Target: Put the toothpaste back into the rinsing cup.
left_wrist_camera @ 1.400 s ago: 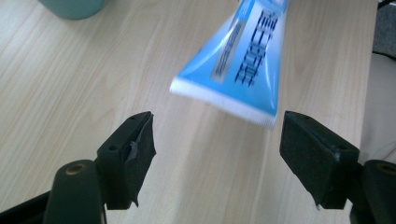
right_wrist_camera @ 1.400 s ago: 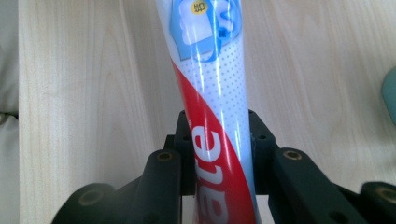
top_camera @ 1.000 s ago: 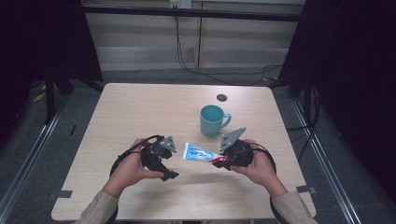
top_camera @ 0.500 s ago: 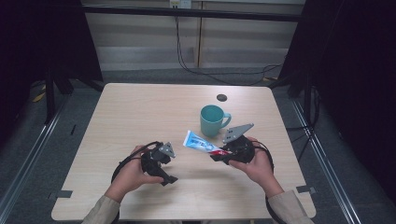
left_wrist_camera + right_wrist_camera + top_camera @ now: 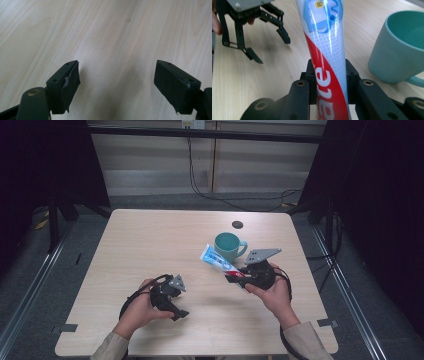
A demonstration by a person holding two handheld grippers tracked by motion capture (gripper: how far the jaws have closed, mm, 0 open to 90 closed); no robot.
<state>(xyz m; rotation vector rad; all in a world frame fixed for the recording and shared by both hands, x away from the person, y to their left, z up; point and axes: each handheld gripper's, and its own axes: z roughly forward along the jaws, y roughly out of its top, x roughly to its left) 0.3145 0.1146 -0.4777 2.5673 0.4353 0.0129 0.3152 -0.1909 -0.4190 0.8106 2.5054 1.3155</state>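
A white, blue and red toothpaste tube point(image 5: 214, 259) is held off the table by my right gripper point(image 5: 235, 278), which is shut on its red end. In the right gripper view the tube point(image 5: 324, 47) rises between the two black jaws of the right gripper point(image 5: 328, 68), which press on both its sides. Its flat end points toward the teal mug point(image 5: 227, 245), which stands just right of the tube point(image 5: 397, 47). My left gripper point(image 5: 176, 306) is low over the table at the near left, well apart from the tube. Its jaws point(image 5: 117, 63) stand wide open over bare wood.
The light wooden table point(image 5: 150, 245) has a small black round mark point(image 5: 237, 224) behind the mug. Cables trail from both grippers. Dark floor and metal rails surround the table. From the right gripper view, the left gripper point(image 5: 254, 30) shows at the upper left.
The left gripper has drawn back from the tube toward the near edge and sunk lower. The right gripper has carried the tube a little farther away, closer to the mug.
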